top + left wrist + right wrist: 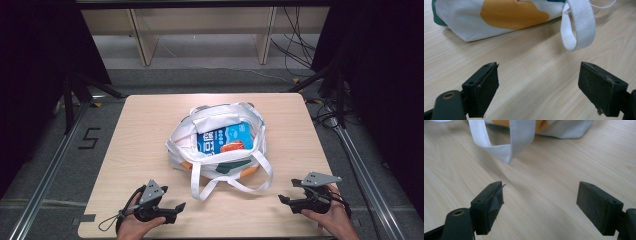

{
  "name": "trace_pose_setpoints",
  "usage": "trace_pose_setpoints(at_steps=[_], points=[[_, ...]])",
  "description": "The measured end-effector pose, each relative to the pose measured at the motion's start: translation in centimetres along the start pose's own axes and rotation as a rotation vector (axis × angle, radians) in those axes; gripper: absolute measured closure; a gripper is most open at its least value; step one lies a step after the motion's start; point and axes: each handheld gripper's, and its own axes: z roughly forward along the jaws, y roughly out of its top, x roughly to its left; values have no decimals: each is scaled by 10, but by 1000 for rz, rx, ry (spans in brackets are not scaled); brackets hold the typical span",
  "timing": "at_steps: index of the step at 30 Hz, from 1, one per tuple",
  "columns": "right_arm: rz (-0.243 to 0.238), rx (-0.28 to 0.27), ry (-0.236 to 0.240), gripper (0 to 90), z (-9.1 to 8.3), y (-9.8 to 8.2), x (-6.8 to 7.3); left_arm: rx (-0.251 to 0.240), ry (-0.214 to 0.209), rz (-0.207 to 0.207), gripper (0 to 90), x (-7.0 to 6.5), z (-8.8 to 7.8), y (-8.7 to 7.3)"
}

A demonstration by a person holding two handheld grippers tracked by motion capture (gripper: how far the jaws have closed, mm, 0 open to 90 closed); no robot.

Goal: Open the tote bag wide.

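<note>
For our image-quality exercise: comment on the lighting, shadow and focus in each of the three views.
High view: table evenly lit, surroundings dark, bag slightly soft. Left gripper view: strap casts a soft shadow; the near jaws are sharp, the bag blurred. Right gripper view: diffuse light, no glare, strap softly out of focus.

Wooden table; shelf frame, cables behind.

Materials and finishes, table scene.
Bag: matt woven cloth, webbing straps. Table: smooth pale wood-grain, slight sheen. Packet in bag looked glossy. Gripper pads were matt black, rough, frayed at edges.
</note>
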Motion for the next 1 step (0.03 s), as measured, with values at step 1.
trace_pose_setpoints(at_steps=[1], points=[[-19,-16,-14,222,0,0,-2,0,0,0,157,0,0,0]])
